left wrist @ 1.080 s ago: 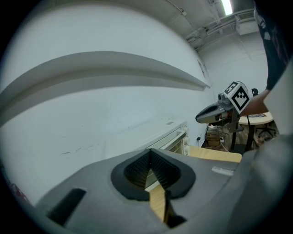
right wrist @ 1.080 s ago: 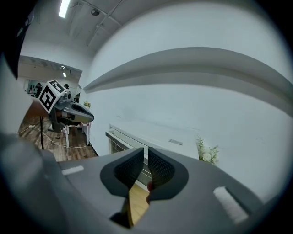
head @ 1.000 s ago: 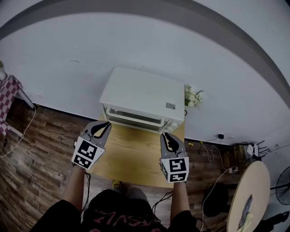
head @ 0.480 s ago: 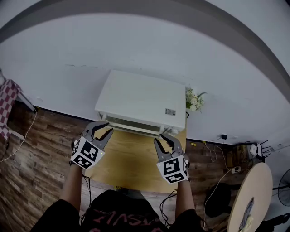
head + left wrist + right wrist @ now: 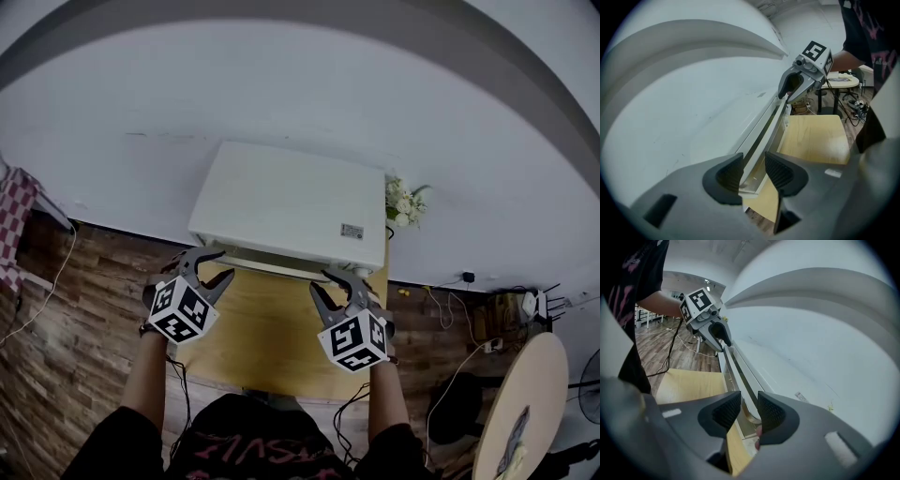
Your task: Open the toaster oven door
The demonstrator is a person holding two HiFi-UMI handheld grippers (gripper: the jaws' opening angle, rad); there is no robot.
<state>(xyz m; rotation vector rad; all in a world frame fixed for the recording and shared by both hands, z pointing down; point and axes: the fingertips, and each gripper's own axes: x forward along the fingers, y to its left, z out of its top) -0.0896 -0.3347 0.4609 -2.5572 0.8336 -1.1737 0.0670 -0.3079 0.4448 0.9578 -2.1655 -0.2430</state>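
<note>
**Both Grippers Set at the Ends of the Oven Handle**

Looked steeply down past a white wall onto a dark plank floor, with a light wooden desk pushed against that wall. Found the white toaster oven at the back of the desk, showing the head view almost nothing but its flat top. Could make out the door there only as a thin strip under the top's front edge. Judged it closed from the gripper views, though only at a grazing angle.

Caught a round table at the lower right, cut off by the edge of the view.

Placed the left gripper at the left end of the door handle and the right gripper at its right end. Saw the left gripper's fingers narrowly parted, one on each side of the handle rail, with a gap on both sides. Saw the right gripper's fingers parted just as narrowly around the curved end of the rail. Could not tell whether either pad touched the metal.

Noticed a small bunch of pale flowers just beside the oven's right rear corner, and a label on the top too small to read.
</note>
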